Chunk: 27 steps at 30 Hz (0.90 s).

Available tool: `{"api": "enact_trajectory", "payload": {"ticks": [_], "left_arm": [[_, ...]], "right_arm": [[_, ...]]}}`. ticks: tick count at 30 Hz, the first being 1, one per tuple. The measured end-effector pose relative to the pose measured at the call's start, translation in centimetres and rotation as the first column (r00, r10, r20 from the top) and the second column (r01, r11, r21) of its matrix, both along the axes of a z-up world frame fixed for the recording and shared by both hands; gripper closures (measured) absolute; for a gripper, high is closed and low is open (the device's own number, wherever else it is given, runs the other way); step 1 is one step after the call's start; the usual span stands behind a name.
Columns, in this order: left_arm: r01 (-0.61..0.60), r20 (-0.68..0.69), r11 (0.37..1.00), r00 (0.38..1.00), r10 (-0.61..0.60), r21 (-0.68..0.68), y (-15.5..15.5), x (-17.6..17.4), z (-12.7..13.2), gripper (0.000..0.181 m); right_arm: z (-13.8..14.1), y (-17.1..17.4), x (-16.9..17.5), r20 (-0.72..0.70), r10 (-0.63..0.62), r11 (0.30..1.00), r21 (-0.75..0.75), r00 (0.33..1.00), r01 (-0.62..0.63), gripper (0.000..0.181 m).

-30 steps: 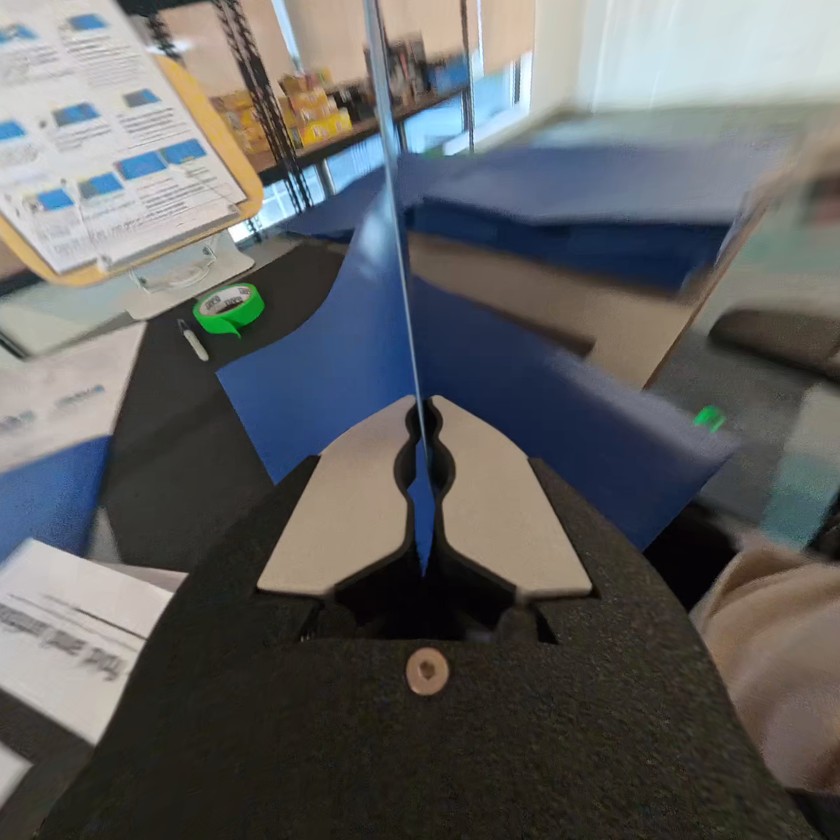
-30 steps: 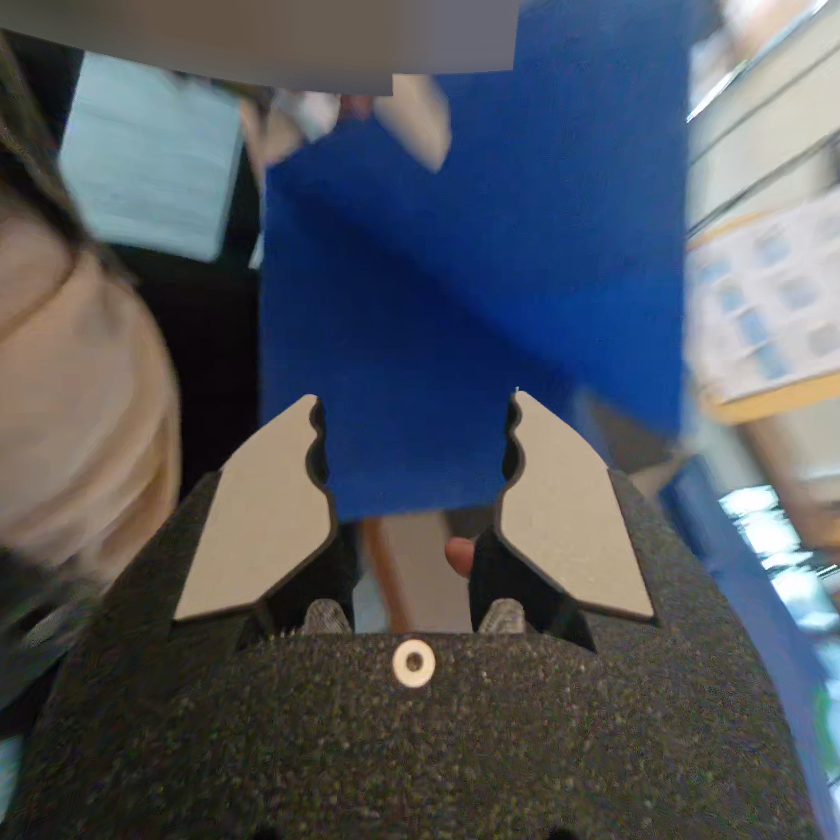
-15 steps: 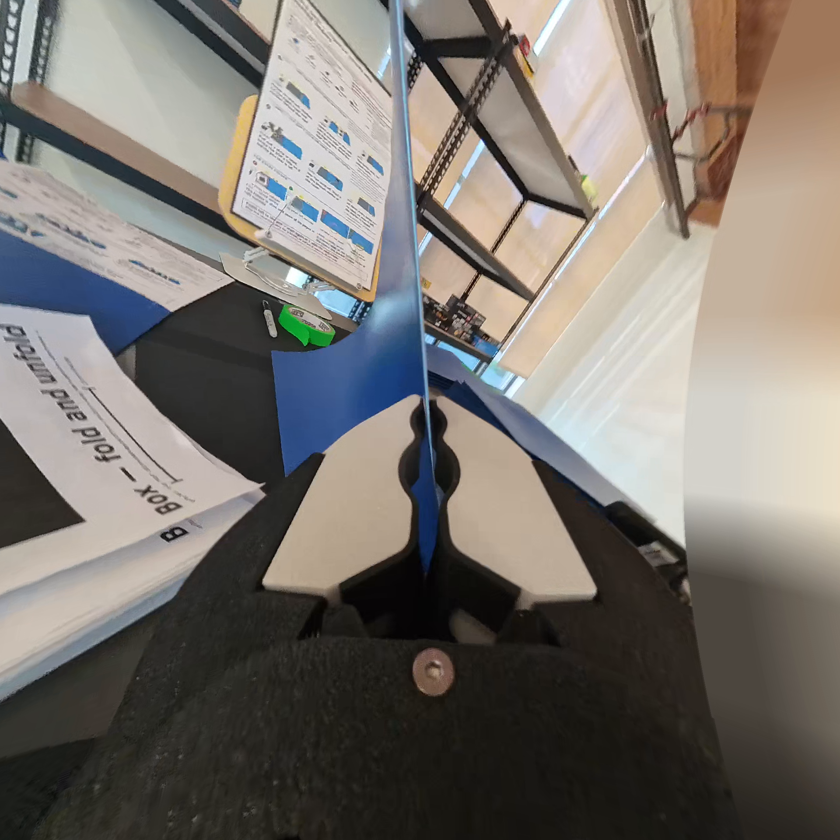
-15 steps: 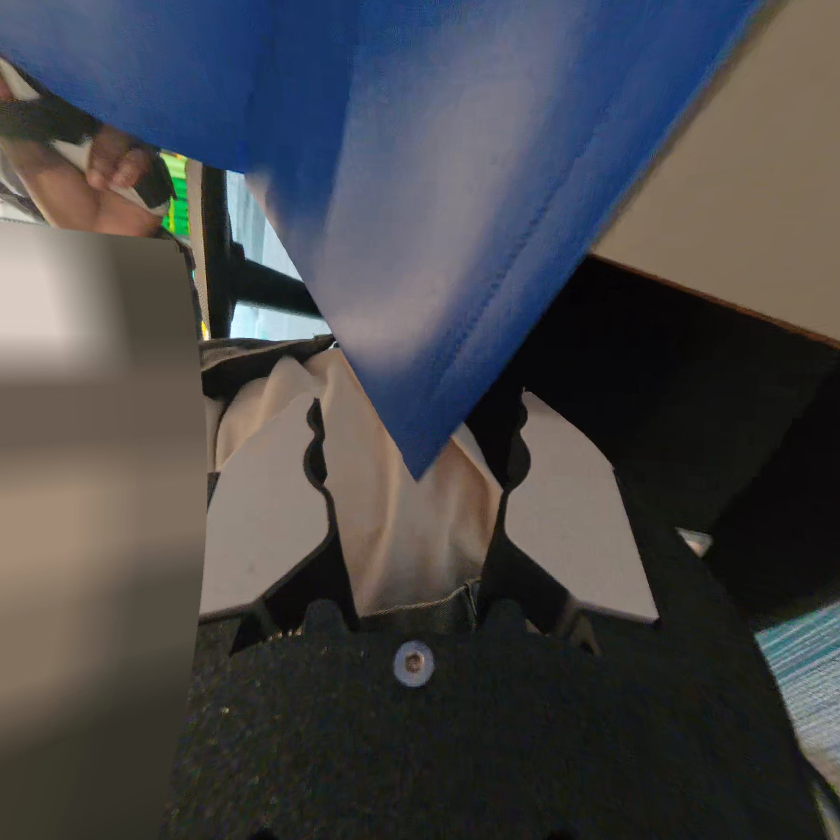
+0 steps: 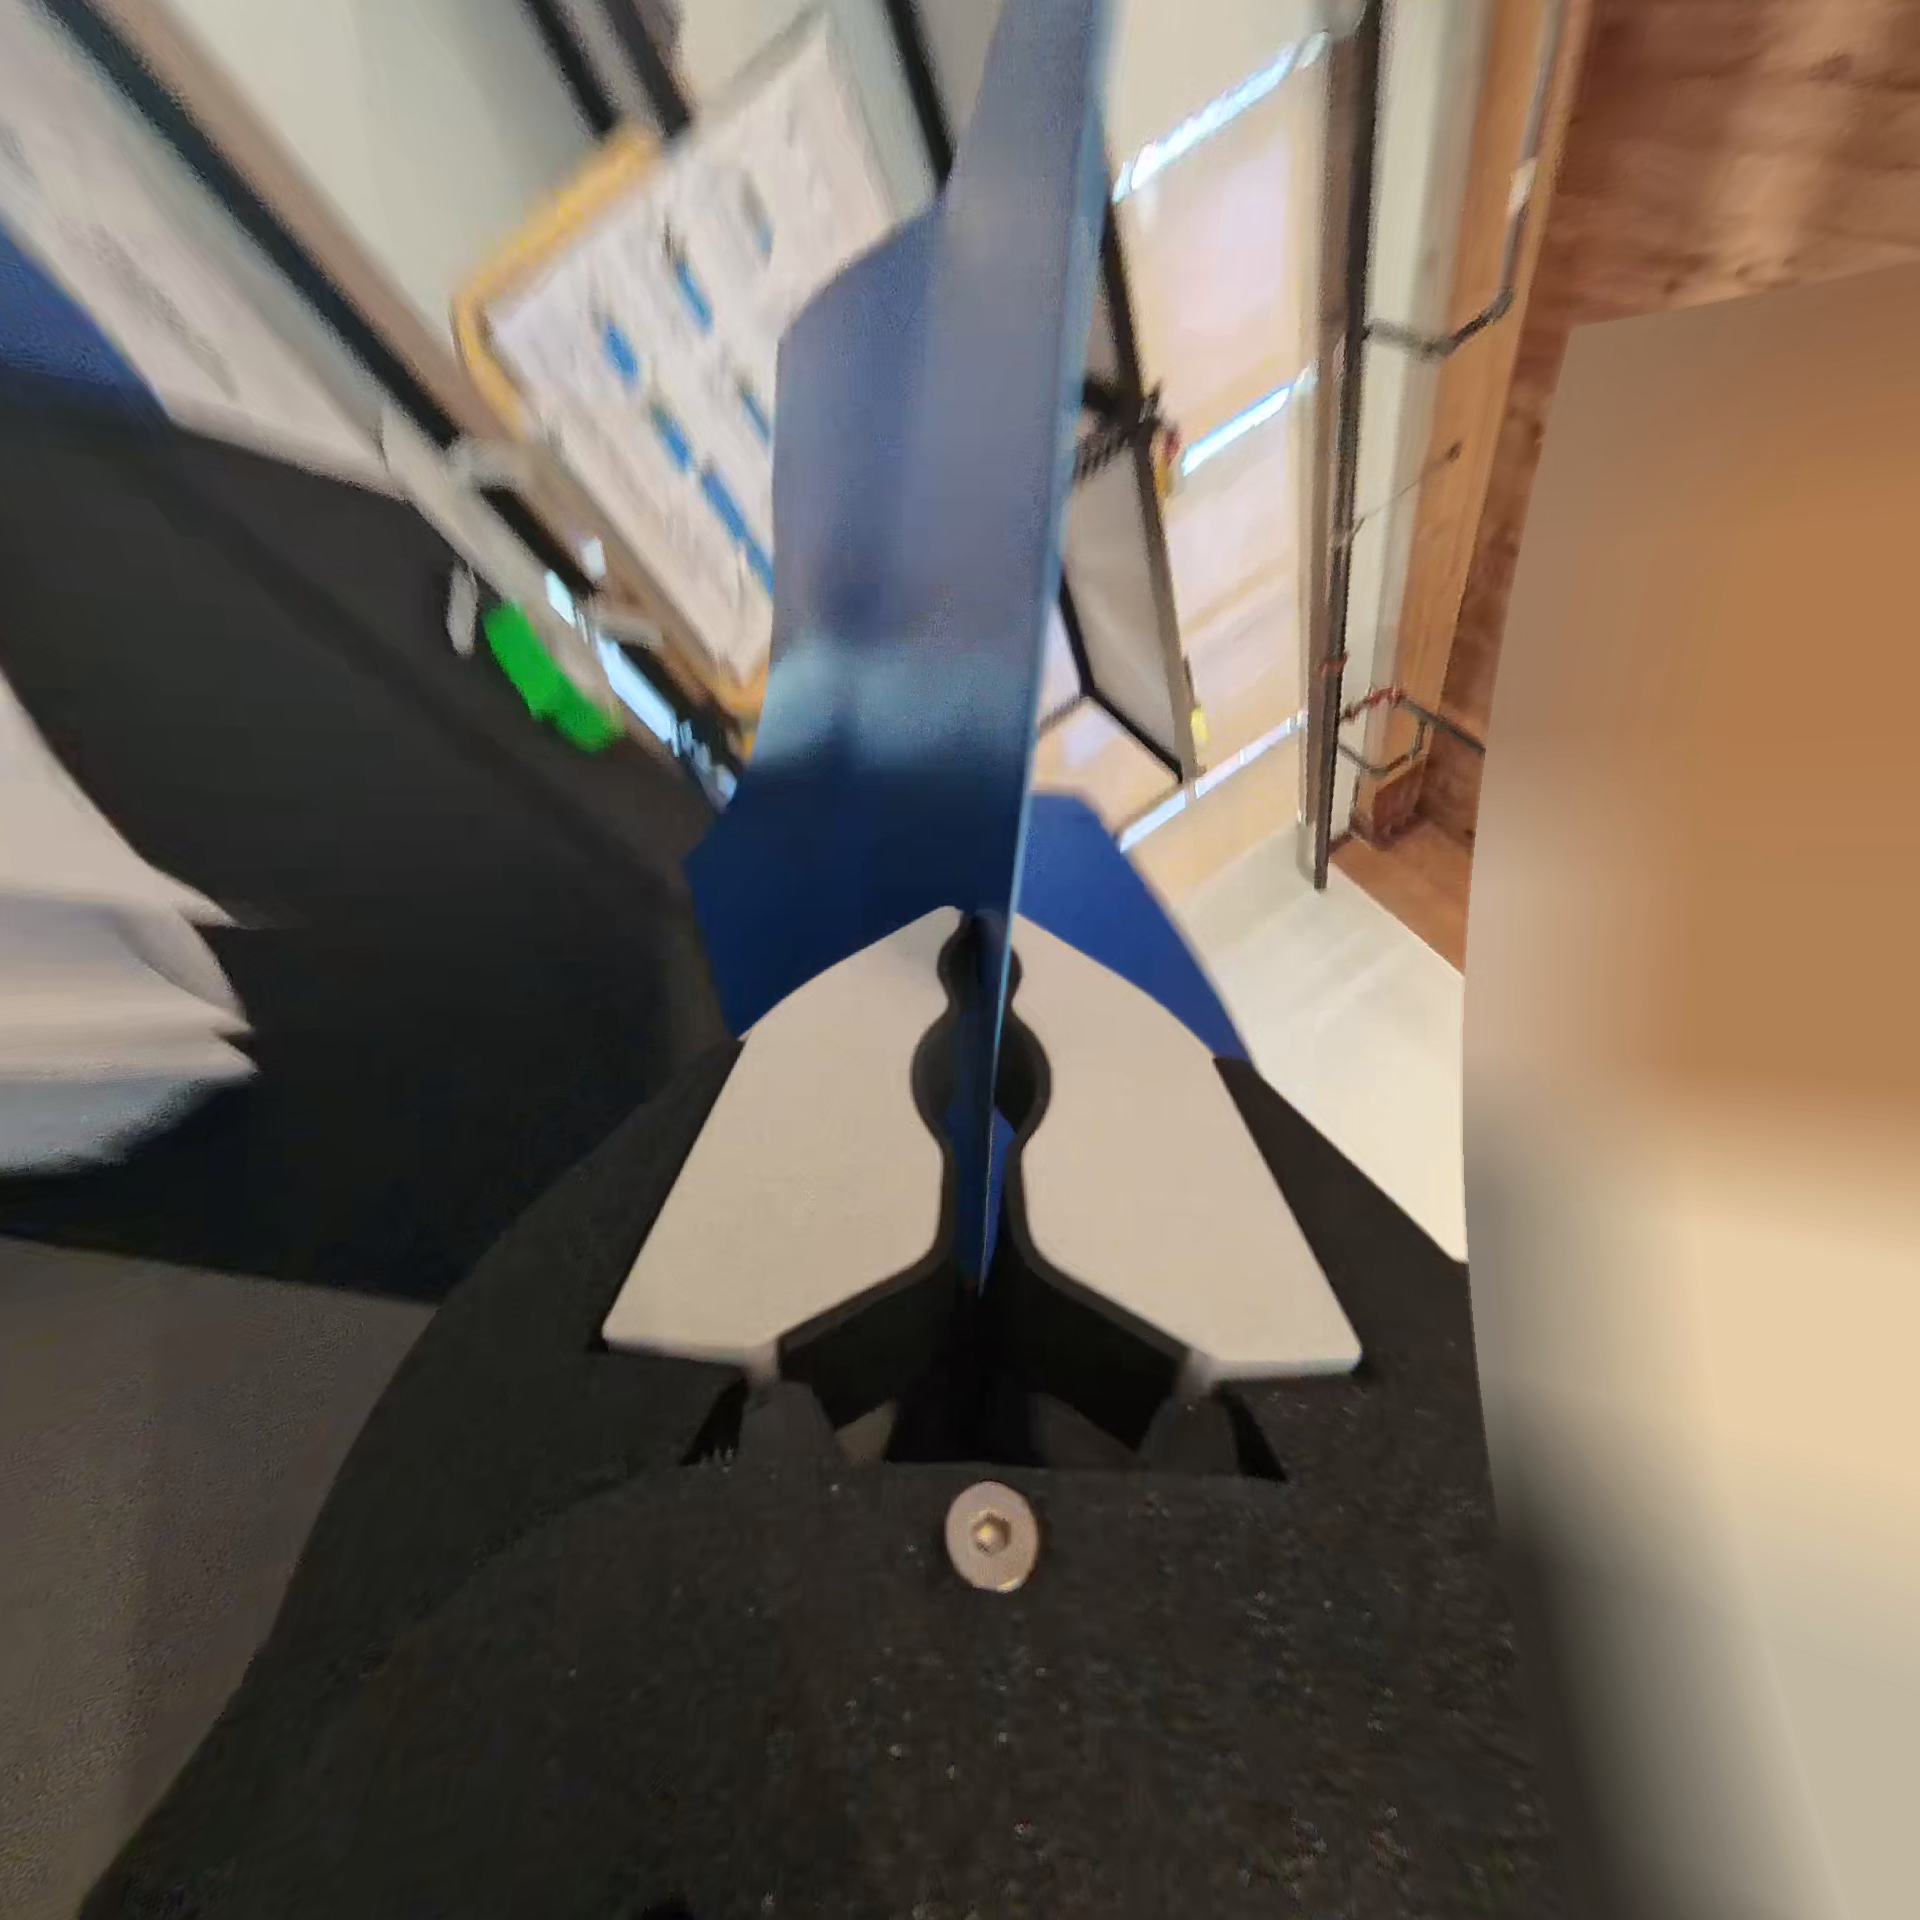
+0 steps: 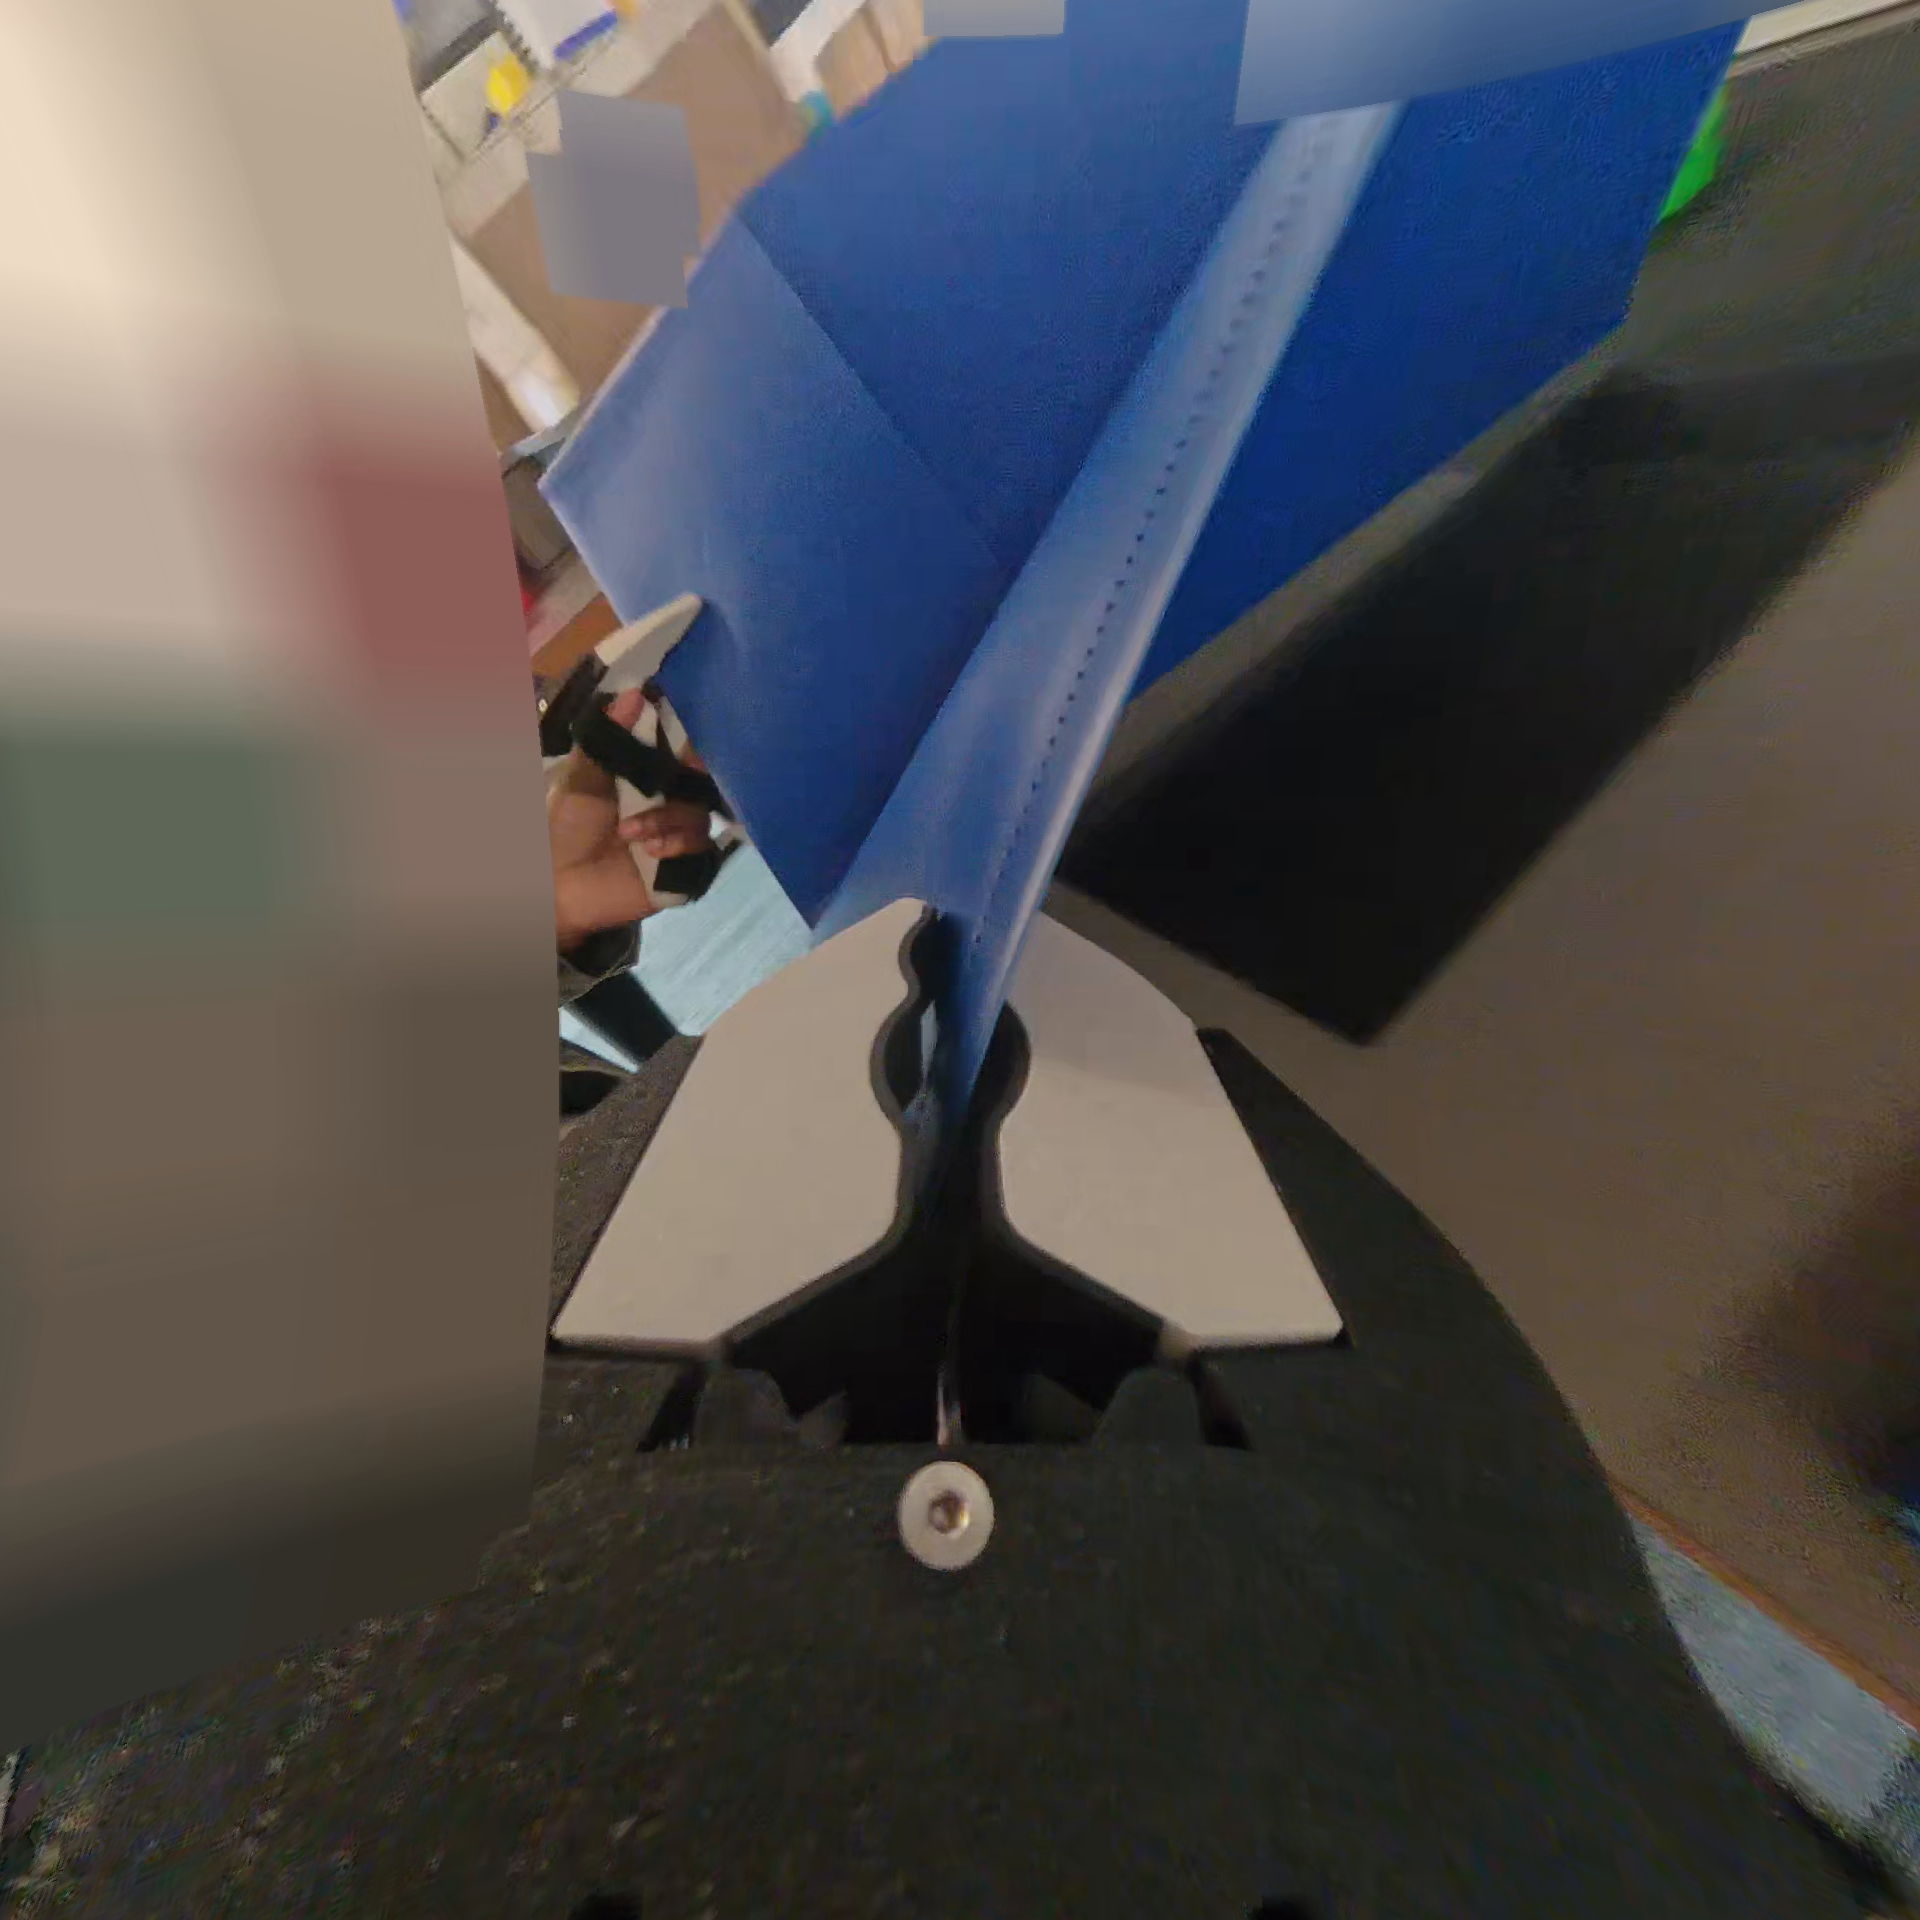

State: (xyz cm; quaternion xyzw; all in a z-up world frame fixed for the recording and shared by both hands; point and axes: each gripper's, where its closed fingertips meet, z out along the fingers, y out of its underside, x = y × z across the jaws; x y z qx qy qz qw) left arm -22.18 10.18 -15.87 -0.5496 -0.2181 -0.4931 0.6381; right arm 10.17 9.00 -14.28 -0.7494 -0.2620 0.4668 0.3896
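Both ends pinched: left hand-held gripper (image 5: pixel 982 1091) clamps blue sheet (image 5: pixel 914 582) edge-on; right hand-held gripper (image 6: pixel 951 1049) clamps its stitched corner, sheet rising ahead.

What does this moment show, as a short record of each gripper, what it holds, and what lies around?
left gripper: jaws shut on blue sheet, held edge-on and upright
right gripper: jaws shut on a stitched, creased part of the same blue sheet
left gripper from the right wrist view: at the sheet's far edge, with a hand below it
surroundings: green tape roll on black table; instruction board behind, blurred
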Motion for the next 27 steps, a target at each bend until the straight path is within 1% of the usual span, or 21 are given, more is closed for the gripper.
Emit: {"api": "enact_trajectory", "payload": {"ticks": [1,3,4,6,7,9,10,12,13,15,16,17,18,19,20,21,22,23,24,25,27], "left_arm": [[0.06,0.01,0.997,0.998,-0.059,-0.05,1.0,1.9,-0.8,0.179],[0.132,-0.04,0.983,0.99,-0.138,-0.127,2.5,5.0,-2.3,0.178],[0.18,-0.044,0.97,0.981,-0.19,-0.165,2.9,6.3,-3.0,0.174],[0.229,-0.014,0.969,0.973,-0.231,-0.095,2.5,7.1,-1.8,0.164],[0.203,-0.056,0.977,0.977,-0.207,-0.07,2.2,6.5,-1.2,0.162],[0.051,-0.22,0.998,0.974,-0.06,-0.045,1.3,3.4,-0.1,0.152],[-0.049,-0.319,0.998,0.947,0.033,-0.044,0.7,1.3,0.5,0.141],[-0.185,-0.516,0.981,0.835,0.189,0.06,-1.5,-1.1,4.0,0.14],[-0.189,-0.602,0.969,0.76,0.247,0.16,-2.9,-0.4,7.0,0.143],[-0.055,-0.74,0.933,0.593,0.318,0.356,-5.3,4.5,12.8,0.163],[0.043,-0.757,0.916,0.58,0.302,0.399,-6.0,7.8,14.5,0.17],[0.187,-0.746,0.896,0.635,0.202,0.402,-6.5,11.3,15.6,0.173],[0.356,-0.726,0.863,0.687,0.018,0.358,-6.6,14.7,15.8,0.178],[0.51,-0.701,0.816,0.686,-0.195,0.272,-5.9,17.7,15.0,0.181],[0.65,-0.689,0.745,0.609,-0.393,0.149,-4.6,20.5,13.1,0.181],[0.762,-0.699,0.648,0.455,-0.552,-0.016,-3.2,23.1,9.9,0.181],[0.803,-0.711,0.555,0.259,-0.653,-0.217,-1.7,24.9,5.4,0.18],[0.793,-0.723,0.501,0.114,-0.682,-0.347,-0.2,25.9,1.5,0.18],[0.762,-0.763,0.511,0.035,-0.646,-0.398,1.5,26.5,-1.8,0.181],[0.742,-0.795,0.521,-0.027,-0.606,-0.423,2.6,27.0,-4.4,0.18],[0.739,-0.799,0.495,-0.096,-0.593,-0.457,2.8,28.1,-7.8,0.18]], "right_arm": [[0.4,0.8,1.7,0.016,-0.029,0.999,0.021,0.999,0.028,0.179],[-0.2,2.2,5.0,0.113,-0.066,0.997,0.038,0.991,0.062,0.178],[-0.9,2.5,6.5,0.151,-0.056,0.998,-0.006,0.987,0.057,0.176],[-1.6,3.8,9.5,0.172,-0.075,0.994,-0.062,0.982,0.086,0.175],[-2.1,4.4,10.8,0.185,-0.08,0.992,-0.078,0.979,0.096,0.174],[-3.1,5.7,13.1,0.231,-0.111,0.986,-0.099,0.967,0.137,0.174],[-3.5,6.0,13.7,0.246,-0.114,0.983,-0.11,0.962,0.145,0.173],[-4.1,6.5,14.3,0.268,-0.134,0.979,-0.112,0.954,0.168,0.171],[-4.4,6.8,14.6,0.297,-0.153,0.978,-0.093,0.943,0.188,0.169],[-5.0,7.1,15.2,0.379,-0.202,0.973,-0.03,0.903,0.231,0.166],[-5.0,7.1,15.1,0.401,-0.218,0.972,0.006,0.89,0.235,0.167],[-5.0,7.1,15.1,0.419,-0.226,0.972,0.034,0.88,0.234,0.167],[-5.0,7.0,15.0,0.434,-0.23,0.972,0.055,0.871,0.229,0.168],[-5.0,7.0,15.0,0.442,-0.23,0.973,0.072,0.867,0.221,0.169],[-5.0,7.1,15.0,0.442,-0.229,0.973,0.08,0.867,0.216,0.169],[-5.0,7.1,15.0,0.438,-0.223,0.975,0.077,0.871,0.21,0.169],[-5.1,7.2,15.1,0.432,-0.213,0.977,0.069,0.876,0.204,0.169],[-5.2,7.5,15.3,0.434,-0.208,0.978,0.066,0.876,0.2,0.169],[-5.5,7.8,15.8,0.454,-0.212,0.977,0.07,0.865,0.203,0.169],[-6.0,8.3,16.4,0.487,-0.223,0.974,0.075,0.845,0.213,0.169],[-7.1,9.0,17.5,0.547,-0.243,0.968,0.089,0.801,0.233,0.168]]}}
